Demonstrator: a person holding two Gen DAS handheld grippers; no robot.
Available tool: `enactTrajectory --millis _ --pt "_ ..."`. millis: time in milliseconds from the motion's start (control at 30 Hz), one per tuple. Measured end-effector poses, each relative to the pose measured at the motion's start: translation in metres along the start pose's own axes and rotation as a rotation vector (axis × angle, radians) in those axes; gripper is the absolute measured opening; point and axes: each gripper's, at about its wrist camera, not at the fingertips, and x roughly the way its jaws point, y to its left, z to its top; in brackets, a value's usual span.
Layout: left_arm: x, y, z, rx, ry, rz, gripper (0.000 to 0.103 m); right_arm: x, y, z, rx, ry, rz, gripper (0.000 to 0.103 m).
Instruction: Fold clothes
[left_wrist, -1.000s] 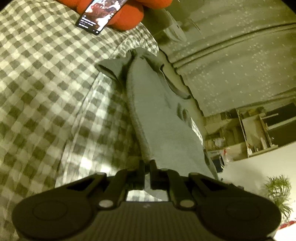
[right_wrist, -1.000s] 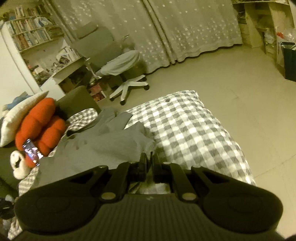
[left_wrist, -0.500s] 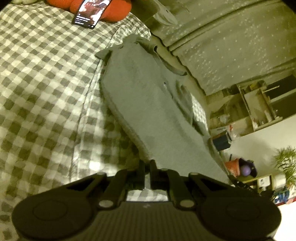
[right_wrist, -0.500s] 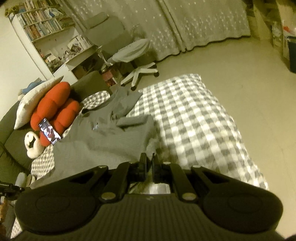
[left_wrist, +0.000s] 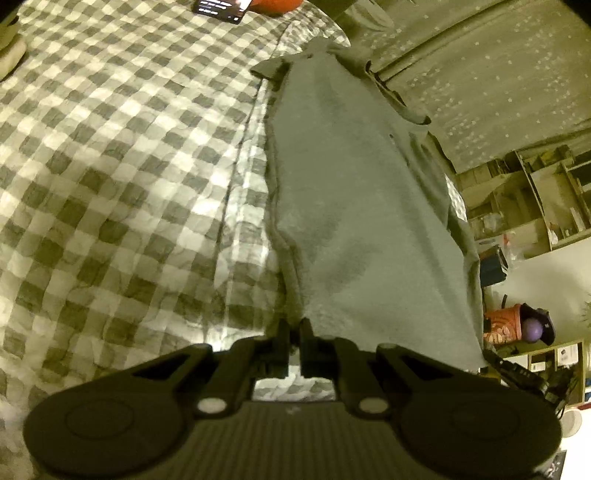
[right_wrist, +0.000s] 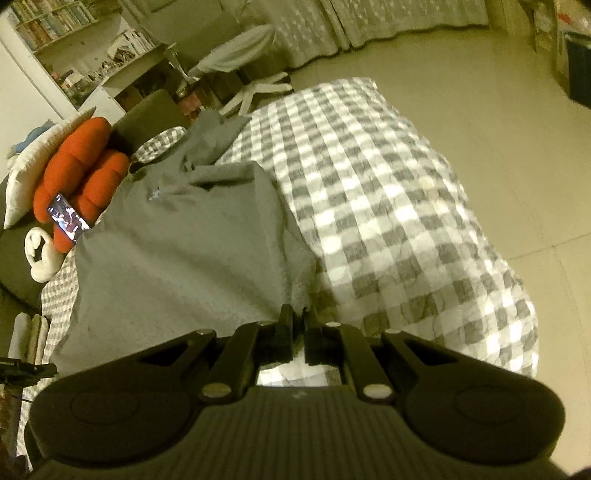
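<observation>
A grey shirt (left_wrist: 354, 206) lies stretched out over a grey-and-white checked bedspread (left_wrist: 110, 184). My left gripper (left_wrist: 294, 326) is shut on the near hem corner of the shirt, at its left edge. In the right wrist view the same grey shirt (right_wrist: 177, 251) spreads away from me, its collar and a folded sleeve at the far end. My right gripper (right_wrist: 298, 315) is shut on the other near hem corner, beside the checked bedspread (right_wrist: 388, 206). The hem runs taut between the two grippers.
A lit phone (right_wrist: 68, 218) leans against an orange cushion (right_wrist: 74, 162), with a white pillow (right_wrist: 29, 177) behind. A swivel chair (right_wrist: 240, 55) and bookshelves (right_wrist: 55, 26) stand beyond the bed. Curtains (left_wrist: 498, 74) and bare floor (right_wrist: 517, 110) lie to the right.
Both grippers have sunk toward the bed with the hem still held. The shirt has gone from bunched and hanging to spread flatter over the bedspread.
</observation>
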Motion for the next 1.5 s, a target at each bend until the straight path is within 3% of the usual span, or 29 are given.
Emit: enactTrajectory --millis 133,233,267,300,367,600,967,1500 --pt "-0.001 -0.002 0.003 0.004 -0.005 0.007 0.008 0.002 -0.005 0.000 0.016 0.011 0.018 0.013" --pt "-0.003 -0.006 0.004 0.027 -0.015 0.033 0.026 0.001 -0.004 0.004 0.004 0.013 0.026 0.016" --pt "-0.004 -0.008 0.005 0.036 -0.019 0.043 0.033 0.001 -0.004 0.006 0.000 0.012 0.026 0.023" --pt "-0.005 -0.010 0.006 0.044 -0.024 0.054 0.035 0.001 -0.004 0.007 -0.005 0.012 0.025 0.037" --pt "-0.007 -0.015 0.008 0.063 -0.038 0.072 0.039 0.000 -0.002 0.011 -0.019 0.003 0.023 0.047" --pt "-0.010 -0.030 0.020 0.106 -0.062 0.097 0.049 0.004 0.001 0.026 -0.019 -0.011 0.046 0.047" --pt "-0.001 -0.053 0.041 0.151 -0.094 0.090 0.053 0.020 0.008 0.053 -0.030 -0.017 0.074 0.047" --pt "0.047 -0.114 0.076 0.250 -0.105 0.054 0.054 0.064 0.026 0.104 -0.066 -0.004 0.144 0.047"
